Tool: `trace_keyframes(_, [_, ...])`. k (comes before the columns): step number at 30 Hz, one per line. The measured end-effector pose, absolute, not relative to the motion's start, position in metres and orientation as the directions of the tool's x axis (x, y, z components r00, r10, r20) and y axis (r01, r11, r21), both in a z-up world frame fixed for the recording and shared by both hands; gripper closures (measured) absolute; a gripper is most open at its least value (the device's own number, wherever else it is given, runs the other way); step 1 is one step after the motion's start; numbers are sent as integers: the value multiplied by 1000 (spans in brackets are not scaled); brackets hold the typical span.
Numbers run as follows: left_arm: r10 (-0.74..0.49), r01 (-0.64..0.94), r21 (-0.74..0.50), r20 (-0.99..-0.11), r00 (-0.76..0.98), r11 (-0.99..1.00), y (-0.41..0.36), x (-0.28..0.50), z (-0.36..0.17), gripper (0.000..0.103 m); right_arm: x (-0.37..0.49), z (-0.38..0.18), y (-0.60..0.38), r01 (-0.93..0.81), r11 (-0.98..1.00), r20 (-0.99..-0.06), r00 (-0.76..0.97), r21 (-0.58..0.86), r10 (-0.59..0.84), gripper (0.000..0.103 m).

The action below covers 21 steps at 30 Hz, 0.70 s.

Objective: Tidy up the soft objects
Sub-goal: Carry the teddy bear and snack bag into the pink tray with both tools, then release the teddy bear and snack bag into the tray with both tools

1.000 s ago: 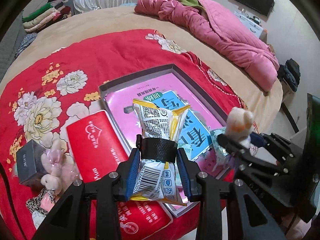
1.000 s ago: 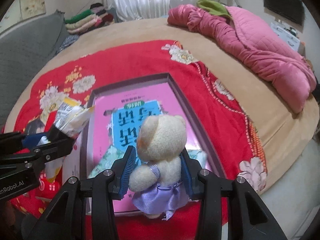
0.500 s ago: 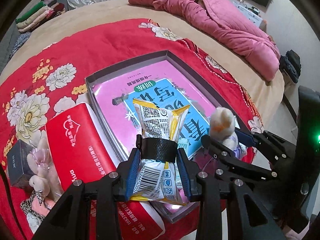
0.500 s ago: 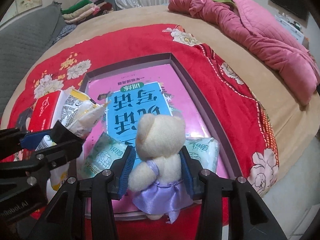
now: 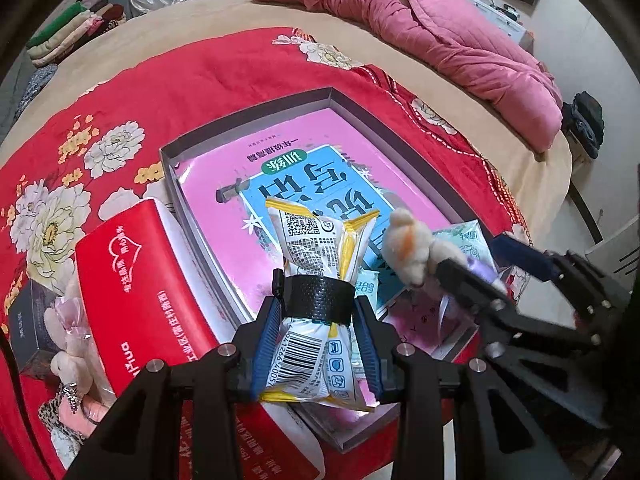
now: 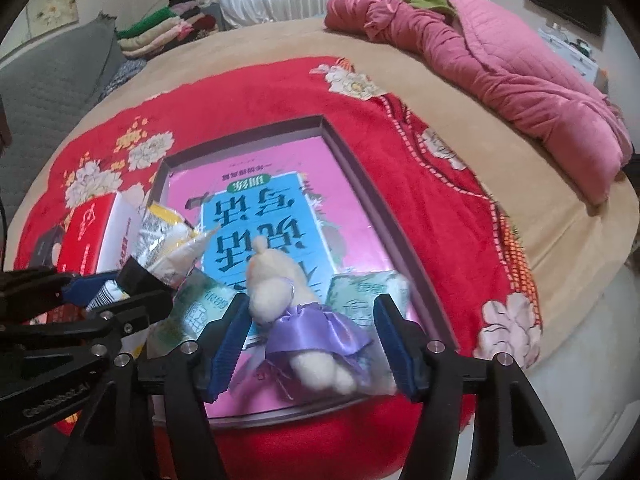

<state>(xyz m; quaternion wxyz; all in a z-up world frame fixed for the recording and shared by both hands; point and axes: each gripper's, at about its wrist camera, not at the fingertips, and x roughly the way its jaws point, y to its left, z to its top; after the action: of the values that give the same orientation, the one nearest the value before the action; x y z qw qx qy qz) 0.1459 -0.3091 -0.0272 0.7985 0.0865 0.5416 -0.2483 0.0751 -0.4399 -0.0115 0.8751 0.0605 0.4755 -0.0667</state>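
Two tools over one bed, largest things first. Stretching far ahead of both, tan bed cover (image 6: 560, 208), with a rumpled pink quilt (image 6: 520, 80) at its far right. Nearer, under everything handled, a red flowered blanket (image 6: 420, 208). Directly ahead of the right gripper (image 6: 310, 304), lying on that blanket, a shallow grey box (image 6: 360, 184) lined with a pink and blue book (image 6: 280, 168). Just left of the left gripper (image 5: 318, 304), outside the box wall, a red tissue carton (image 5: 132, 280).

Left gripper closed tight round the waist of a yellow-edged snack packet (image 5: 316, 248), held upright over the box's near left part.

Right gripper spread wide, gripping nothing. Between its blue pads (image 6: 228, 336), tipped over toward the left one, a cream plush bear (image 6: 268, 280) in a purple dress, lying in the box's near end. Touching the left pad or not: cannot tell. Beside and partly beneath the bear, pale green tissue packs (image 6: 360, 292).
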Motion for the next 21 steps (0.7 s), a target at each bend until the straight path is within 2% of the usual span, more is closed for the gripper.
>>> trace_keyframes(9, [-278, 490, -113, -919, 279, 864, -312, 146, -34, 65, 75, -8, -445, 197, 979, -836, 544, 46, -71, 37])
trace_keyframes(16, [-286, 487, -122, -917, 278, 865, -311, 146, -31, 65, 71, -1, -453, 235, 969, -827, 558, 70, -76, 33])
trace_keyframes(21, [-291, 485, -125, -913, 285, 866, -308, 145, -28, 57, 70, 4, -454, 242, 968, -823, 562, 68, -82, 32])
